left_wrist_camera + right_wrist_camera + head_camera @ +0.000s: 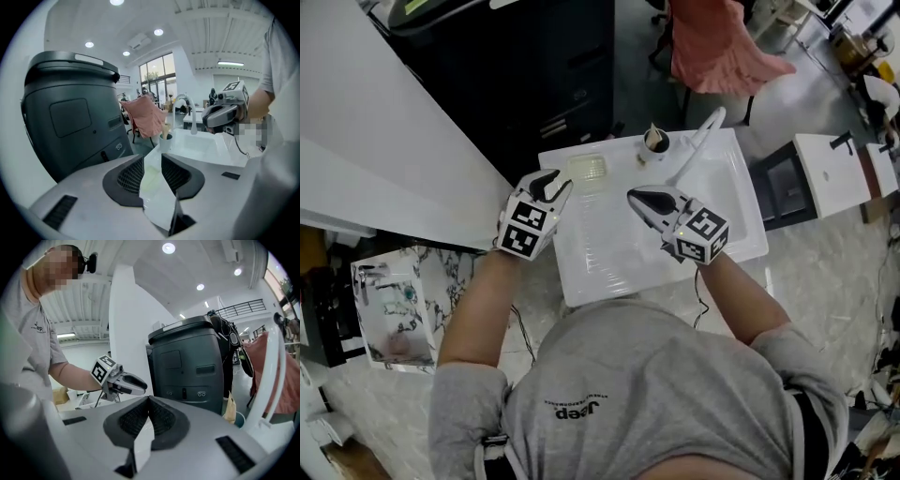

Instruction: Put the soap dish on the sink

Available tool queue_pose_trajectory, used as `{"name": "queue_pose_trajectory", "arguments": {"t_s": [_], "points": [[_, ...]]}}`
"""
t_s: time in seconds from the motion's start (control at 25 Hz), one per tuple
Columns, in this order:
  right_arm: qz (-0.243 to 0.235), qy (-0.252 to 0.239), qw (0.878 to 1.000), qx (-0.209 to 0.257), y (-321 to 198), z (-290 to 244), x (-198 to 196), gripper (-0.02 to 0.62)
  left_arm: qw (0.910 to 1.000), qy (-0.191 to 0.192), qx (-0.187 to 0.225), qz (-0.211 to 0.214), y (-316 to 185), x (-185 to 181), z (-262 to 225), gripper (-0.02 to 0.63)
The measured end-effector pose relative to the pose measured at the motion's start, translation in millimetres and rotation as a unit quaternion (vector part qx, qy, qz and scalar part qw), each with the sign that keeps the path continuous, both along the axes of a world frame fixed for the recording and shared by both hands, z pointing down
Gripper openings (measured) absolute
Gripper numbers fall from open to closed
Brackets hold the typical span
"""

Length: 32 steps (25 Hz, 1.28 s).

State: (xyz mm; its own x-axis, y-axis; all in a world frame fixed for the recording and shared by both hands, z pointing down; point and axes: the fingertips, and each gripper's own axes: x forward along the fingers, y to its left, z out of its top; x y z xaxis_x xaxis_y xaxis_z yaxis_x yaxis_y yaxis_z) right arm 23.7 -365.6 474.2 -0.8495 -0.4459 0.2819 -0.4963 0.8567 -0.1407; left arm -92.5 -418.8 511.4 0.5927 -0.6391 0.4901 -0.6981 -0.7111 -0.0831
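Observation:
The soap dish [589, 169], pale and translucent, lies on the back left corner of the white sink [741, 202]. My left gripper [555, 184] hovers just left of the dish, open, with nothing between its jaws. In the left gripper view the left gripper [152, 157] shows the sink rim and a pale yellowish patch [151, 179] through its gap. My right gripper [643, 198] hangs over the basin's middle, its jaws together and holding nothing. In the right gripper view its pads [161, 418] meet at the tip of the right gripper [149, 399].
A curved white faucet [698, 141] and a cup with a brush [655, 141] stand on the sink's back rim. A black cabinet [516, 66] rises behind the sink. A pink cloth [712, 42] hangs on a chair beyond. A marble-patterned box [394, 300] sits at the left.

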Motion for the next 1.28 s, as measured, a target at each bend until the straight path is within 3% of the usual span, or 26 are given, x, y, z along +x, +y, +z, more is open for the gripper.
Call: {"name": "queue_pose_trajectory", "arguments": {"t_s": [0.24, 0.64, 0.84, 1.0, 1.28], "points": [[-0.011, 0.008, 1.000, 0.024, 0, -30, -9, 0.069, 0.9970, 0.062, 0.031, -0.033, 31, -32, -39, 0.100], [-0.017, 0.009, 0.999, 0.028, 5, -47, -16, 0.069, 0.9827, 0.162, 0.059, -0.068, 81, -64, -75, 0.055], [-0.019, 0.009, 1.000, 0.023, 11, -46, -16, 0.069, 0.9713, 0.217, 0.058, -0.077, 101, -70, -78, 0.021], [-0.015, 0.006, 1.000, 0.014, 14, -40, -14, 0.069, 0.9531, 0.286, 0.036, -0.093, 116, -69, -73, 0.014], [-0.009, 0.001, 1.000, -0.008, 18, -25, -13, 0.069, 0.9416, 0.319, 0.016, -0.106, 117, -70, -68, 0.014]]}}
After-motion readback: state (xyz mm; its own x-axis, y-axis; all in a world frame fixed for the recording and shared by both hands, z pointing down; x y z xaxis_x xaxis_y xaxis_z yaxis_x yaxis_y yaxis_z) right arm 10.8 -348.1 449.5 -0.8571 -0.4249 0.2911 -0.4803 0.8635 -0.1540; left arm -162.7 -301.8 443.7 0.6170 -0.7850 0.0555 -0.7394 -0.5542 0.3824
